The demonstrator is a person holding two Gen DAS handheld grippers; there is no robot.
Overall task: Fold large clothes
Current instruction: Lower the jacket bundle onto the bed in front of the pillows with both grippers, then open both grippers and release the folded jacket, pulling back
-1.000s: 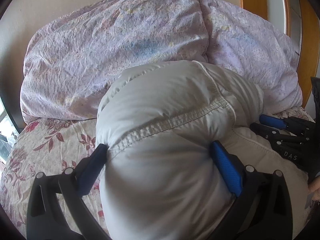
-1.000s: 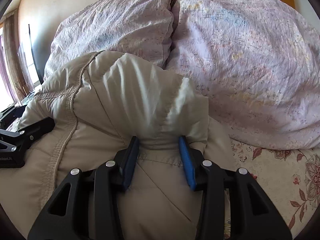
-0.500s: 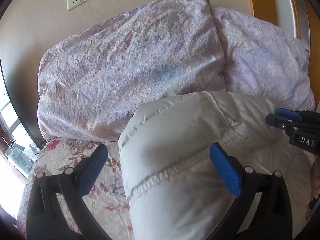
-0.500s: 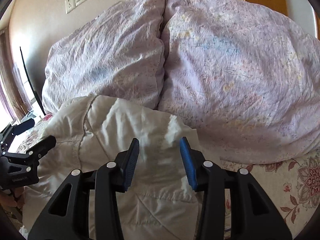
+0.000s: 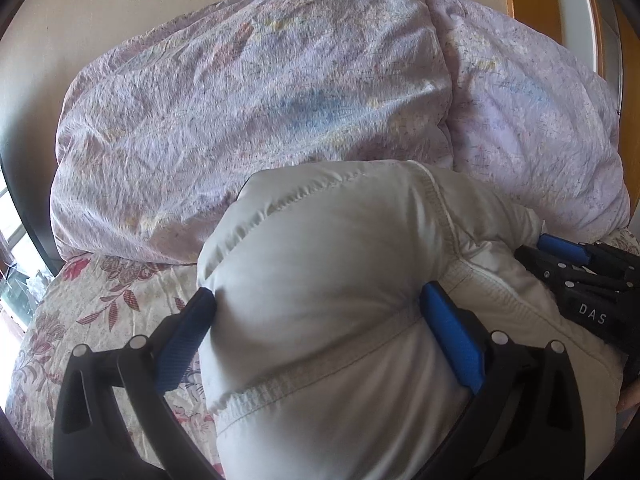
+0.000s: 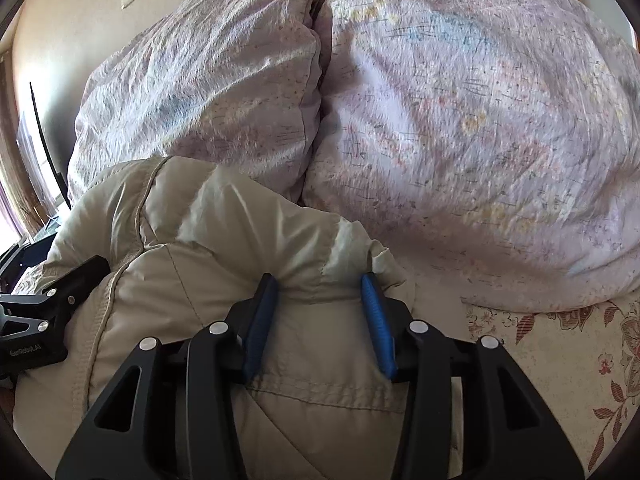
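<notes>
**Puffy jacket bunched again between both grippers**

Half a second ago the pale padded jacket lay lower and loose between the spread left pads; now it bulges up between them again, close to the pillows.

On the left, the left gripper (image 5: 316, 312) has its blue pads pressed into either side of a thick roll of the jacket (image 5: 320, 264), squeezing it. This roll sits over the floral bedsheet (image 5: 100, 304), toward the bed's head edge, where two lilac pillows (image 5: 248, 112) lean on the wall.

On the right, the right gripper (image 6: 320, 308) pinches a narrower gather of the same jacket (image 6: 224, 224), its pads denting the fabric.

To fold well, I judge both hands should carry their bunches level and together, lay the fold flat on the sheet short of the pillows, then let go only once the padding settles.
</notes>
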